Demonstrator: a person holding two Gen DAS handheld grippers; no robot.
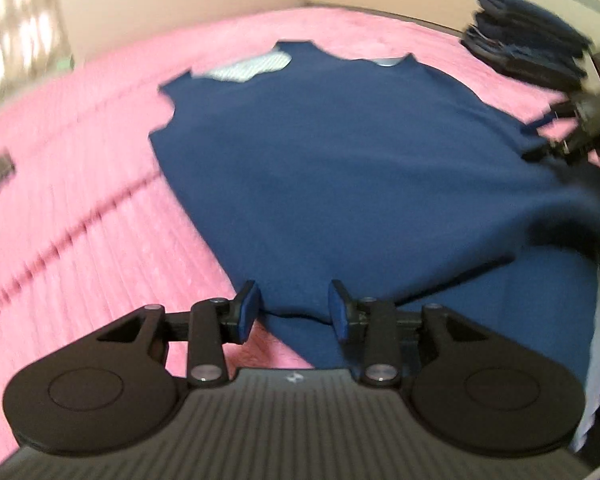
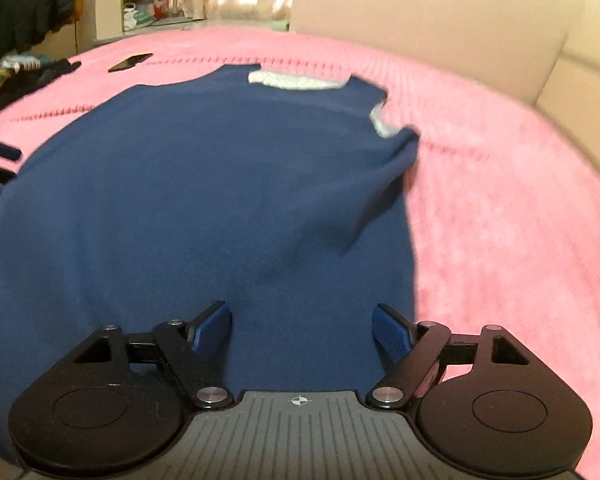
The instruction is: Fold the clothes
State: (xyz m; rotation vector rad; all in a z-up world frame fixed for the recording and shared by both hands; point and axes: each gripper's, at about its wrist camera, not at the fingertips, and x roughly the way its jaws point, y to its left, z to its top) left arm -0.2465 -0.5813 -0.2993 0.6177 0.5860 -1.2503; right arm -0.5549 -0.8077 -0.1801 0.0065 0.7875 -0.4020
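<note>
A navy sleeveless top lies spread on the pink bedspread, neck end far from me, with a pale lining showing at its neck opening. My left gripper stands open over the near hem's left corner, nothing between its blue pads. In the right wrist view the same top fills the middle, and my right gripper hangs wide open over the hem near the right edge. The right gripper also shows, blurred, at the far right of the left wrist view.
A stack of folded dark clothes sits at the bed's far right corner. A dark phone lies on the bedspread to the left. Beige padded walls border the bed. A pile of clothes sits at the left edge.
</note>
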